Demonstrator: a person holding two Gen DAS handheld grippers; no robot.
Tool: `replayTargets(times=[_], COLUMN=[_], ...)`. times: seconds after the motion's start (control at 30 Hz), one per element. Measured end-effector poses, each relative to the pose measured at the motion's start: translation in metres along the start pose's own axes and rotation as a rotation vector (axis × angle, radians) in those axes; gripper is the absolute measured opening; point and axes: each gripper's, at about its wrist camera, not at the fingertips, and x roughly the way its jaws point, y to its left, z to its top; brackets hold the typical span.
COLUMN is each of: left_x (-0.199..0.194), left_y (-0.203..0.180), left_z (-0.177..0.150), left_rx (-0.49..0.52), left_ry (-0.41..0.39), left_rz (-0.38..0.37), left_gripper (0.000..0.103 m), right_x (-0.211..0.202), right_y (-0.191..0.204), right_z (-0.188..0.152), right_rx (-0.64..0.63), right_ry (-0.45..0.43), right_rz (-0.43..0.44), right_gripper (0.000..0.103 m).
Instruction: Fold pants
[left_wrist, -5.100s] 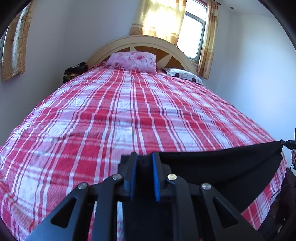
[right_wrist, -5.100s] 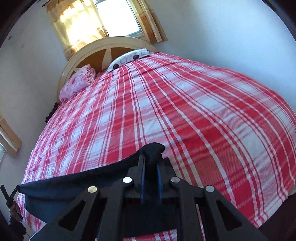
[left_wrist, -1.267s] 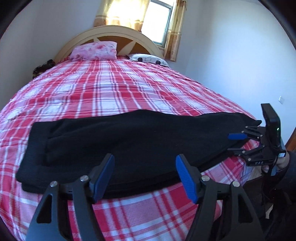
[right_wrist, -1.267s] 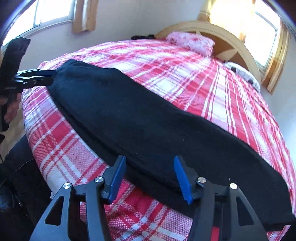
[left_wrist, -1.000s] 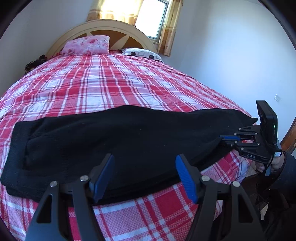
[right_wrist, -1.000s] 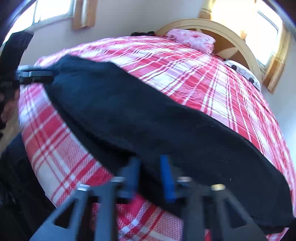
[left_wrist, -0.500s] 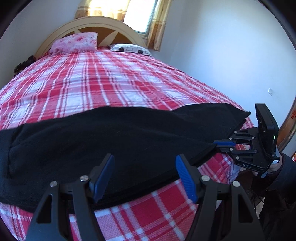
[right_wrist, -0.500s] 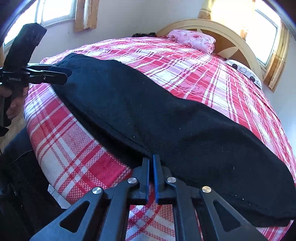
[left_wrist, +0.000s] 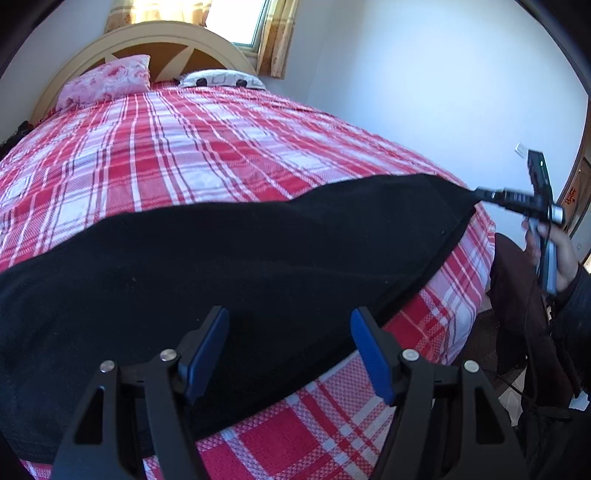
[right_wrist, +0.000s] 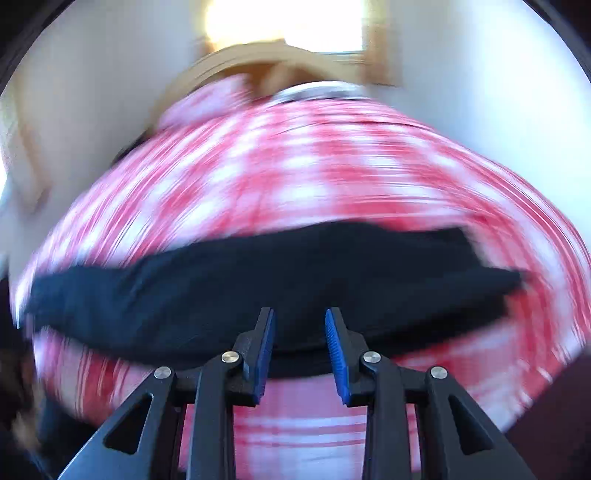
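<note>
Left gripper (left_wrist: 290, 350) spread wide over the near edge of the black pants (left_wrist: 240, 266), gripping nothing. Right gripper (right_wrist: 300, 345) parted too in its own blurred view, nothing between the pads; from the left view its tip (left_wrist: 491, 195) meets the pants' far corner. The pants lie stretched across the foot of the red plaid bed (left_wrist: 207, 147)

Matt black fleecy cloth pants (left_wrist: 236, 266) lie on a woven red-checked cotton bedspread (left_wrist: 207, 155) beneath a glossy wooden headboard (left_wrist: 155, 37).
</note>
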Motion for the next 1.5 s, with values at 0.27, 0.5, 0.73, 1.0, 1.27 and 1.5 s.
replayTargets(times=[0.27,0.5,0.73,1.0,1.27,1.5], left_x=[0.003,0.007,0.009,0.010,0.010,0.009], left_y=[-0.004,-0.008,-0.011,-0.010,-0.011,-0.009], left_z=[-0.002,-0.002,-0.002,-0.003,-0.002,-0.003], left_rx=[-0.007,0.016,0.021,0.013,0.023,0.022], left_ry=[0.008,0.015,0.014,0.002,0.012,0.003], left_rz=[0.017,0.043,0.045,0.033,0.033,0.033], left_gripper=[0.076,0.079,0.084,0.085,0.085,0.085], right_x=[-0.009,0.029,0.011,-0.026,0.024,0.023], right_y=[-0.118,-0.163,-0.127,-0.132,-0.173,-0.181], right_z=[0.014,0.005,0.050,0.039,-0.013,-0.022], right_rx=[0.404,0.685,0.474,0.403,0.570,0.594], right_ry=[-0.027,-0.034,-0.141,-0.256,-0.062,-0.015], right_rz=[-0.030,0.207,0.249,0.243,0.126,0.032], right_gripper=[0.032,0.025,0.006,0.006,0.006,0.007])
